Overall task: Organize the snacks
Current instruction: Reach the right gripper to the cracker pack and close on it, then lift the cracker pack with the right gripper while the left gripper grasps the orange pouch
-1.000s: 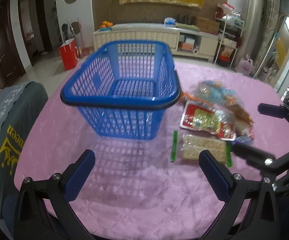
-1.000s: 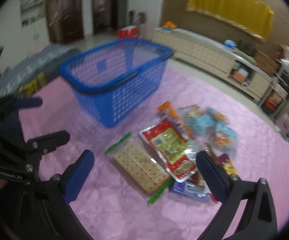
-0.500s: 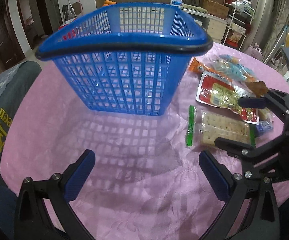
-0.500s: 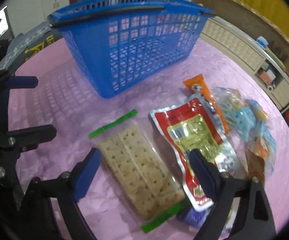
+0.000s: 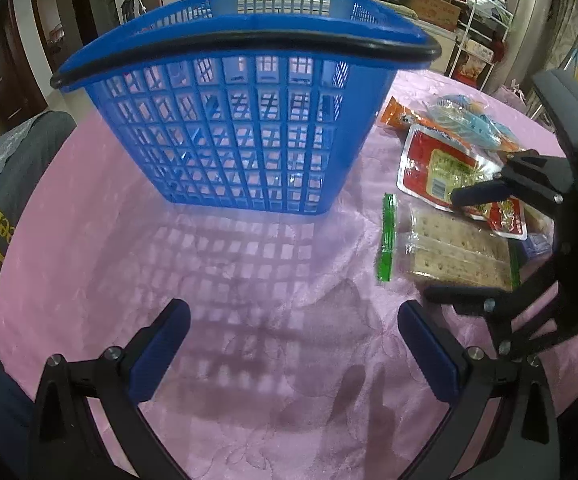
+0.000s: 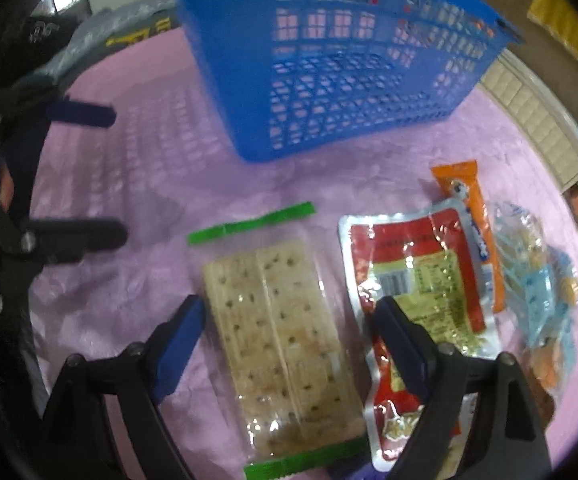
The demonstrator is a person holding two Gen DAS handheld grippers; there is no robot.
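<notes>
Straddling the cracker pack (image 6: 285,336) on the table (image 6: 137,184), right hand-held gripper (image 6: 285,336) open, jaws just narrowing, pads not yet pressing. Left hand-held gripper (image 5: 293,344) open, empty. Advice: centre, pinch gently, lift flat toward blue basket (image 6: 341,60) beyond.

I hold my left gripper (image 5: 293,344) tilted downward with its jaws spread wide, while my right gripper (image 6: 289,336) angles down, jaws just narrowed yet apart.
</notes>
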